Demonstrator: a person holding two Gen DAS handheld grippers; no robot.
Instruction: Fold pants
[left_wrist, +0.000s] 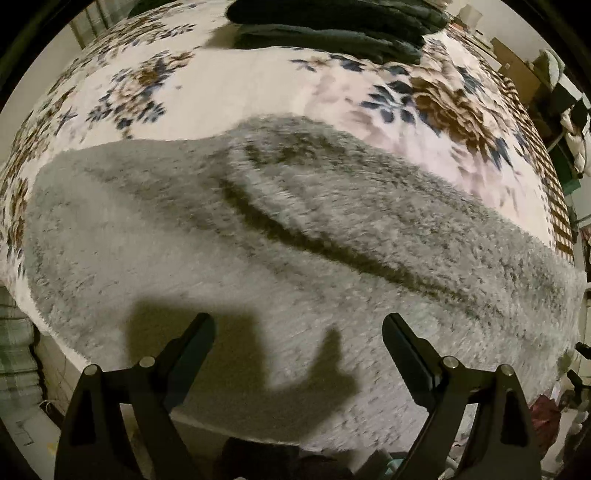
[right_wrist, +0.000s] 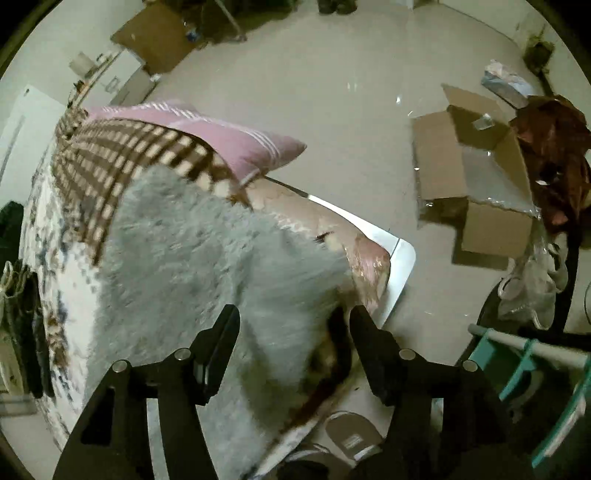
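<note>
Pants (left_wrist: 295, 236), one pair, grey and fluffy, lie spread across the near part of the bed (left_wrist: 258, 92), running along its front edge toward the right-hand corner, with a dark crease slanting across them. In the right wrist view the same pants (right_wrist: 207, 258) reach almost to the bed's corner.

Two grippers show, one per view. The left gripper (left_wrist: 298, 326) hovers over the pants near the front edge, its fingers spread wide and holding nothing, its shadow cast on the fleece. The right gripper (right_wrist: 294, 314) is also spread wide, with the end of the pants between and beneath its fingers; I cannot tell whether it touches the fabric.

A floral blanket (left_wrist: 155, 88) covers the bed under the pants. One stack of dark folded clothes (left_wrist: 332, 33) sits at the far edge. One pink striped pillow (right_wrist: 229, 136) rests at the bed's end, above a brown checked border. On the floor beyond stand one open cardboard box (right_wrist: 476, 184) and a teal rack (right_wrist: 532, 354).
</note>
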